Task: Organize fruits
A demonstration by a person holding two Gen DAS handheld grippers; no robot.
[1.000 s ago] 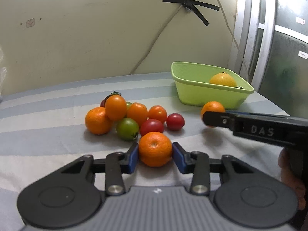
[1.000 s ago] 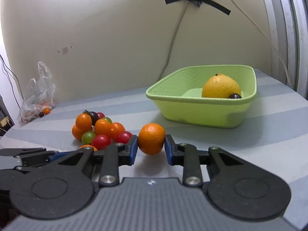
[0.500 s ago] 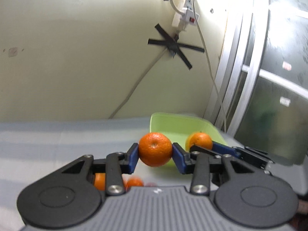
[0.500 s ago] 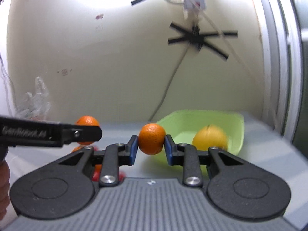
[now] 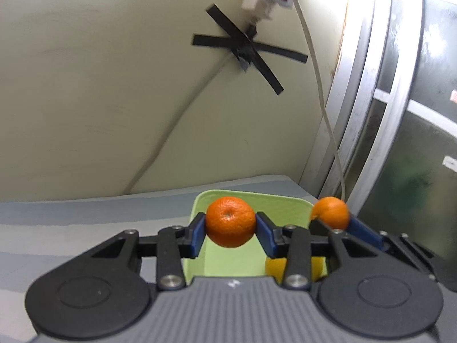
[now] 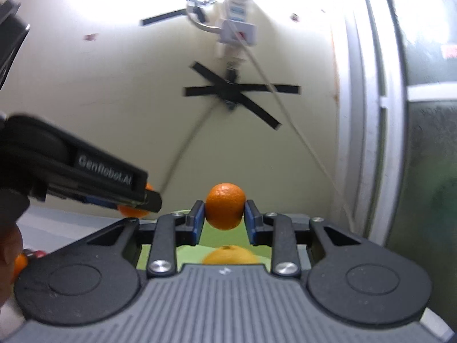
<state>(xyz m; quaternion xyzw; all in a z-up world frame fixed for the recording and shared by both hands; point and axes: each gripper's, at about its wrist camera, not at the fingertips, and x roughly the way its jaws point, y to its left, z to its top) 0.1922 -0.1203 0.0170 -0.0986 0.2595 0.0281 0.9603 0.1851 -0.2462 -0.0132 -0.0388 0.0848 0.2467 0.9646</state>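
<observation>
- The left gripper (image 5: 230,233) is clenching an orange (image 5: 230,221) between its blue fingers (image 5: 197,234), holding it in the air above the near part of the green basket (image 5: 200,203).
- The right gripper (image 6: 225,223) is likewise gripping a second orange (image 6: 225,210) between its blue fingers (image 6: 251,223), holding it above the same green basket (image 6: 211,233).
- In the left wrist view, the right gripper (image 5: 332,218) is reaching in from the right side, with its orange (image 5: 330,211) showing above the basket's far right corner.
- In the right wrist view, the left gripper (image 6: 137,205) is coming in from the left, its dark body carrying white lettering, and only a sliver of its orange (image 6: 132,211) is peeking out beneath the finger.
- A large yellow-orange fruit (image 6: 230,254) is lying inside the basket, partly hidden behind the gripper body; the left wrist view is catching part of it too (image 5: 275,267).
- The basket is sitting on a striped surface (image 5: 85,223) near the corner of the room.
- At the lower left edge of the right wrist view, a few small fruits (image 6: 25,258) are showing on the surface, blurred.
- Black tape (image 6: 240,93) is crossing over a cable (image 6: 188,145) on the cream wall behind.
</observation>
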